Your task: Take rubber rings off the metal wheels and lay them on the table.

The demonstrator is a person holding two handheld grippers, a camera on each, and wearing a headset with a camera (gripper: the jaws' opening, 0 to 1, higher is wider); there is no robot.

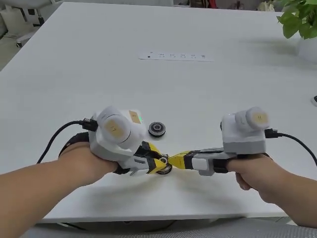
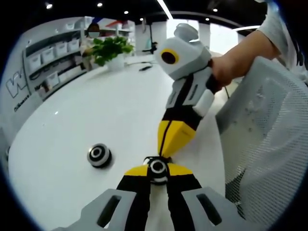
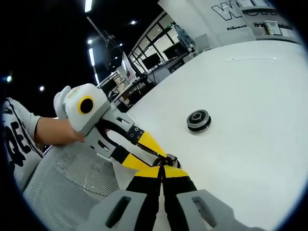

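1. A white table (image 1: 208, 94) spreads under the work. Behind it the gripper views show a room with shelves and bright ceiling lamps.
2. The left gripper (image 2: 158, 170) has its yellow-tipped jaws clamped on a small metal wheel (image 2: 157, 166), 1 jaw on each side, held near the table's front edge.
3. The right gripper (image 3: 162, 172) meets it head-on. Its jaws are pressed together and their tips touch the wheel's dark edge. Whether they pinch anything is too small to tell.
4. The left hand (image 1: 91, 163) and right hand (image 1: 252, 171) grip the handles, forearms low and angled inward.
5. A second wheel (image 1: 157, 129) lies flat on the table just beyond the grippers.
6. Farther off sit a socket strip (image 1: 176, 56) and a green plant (image 1: 299, 17).
7. A mesh chair back (image 2: 260, 144) stands at the table's near side.
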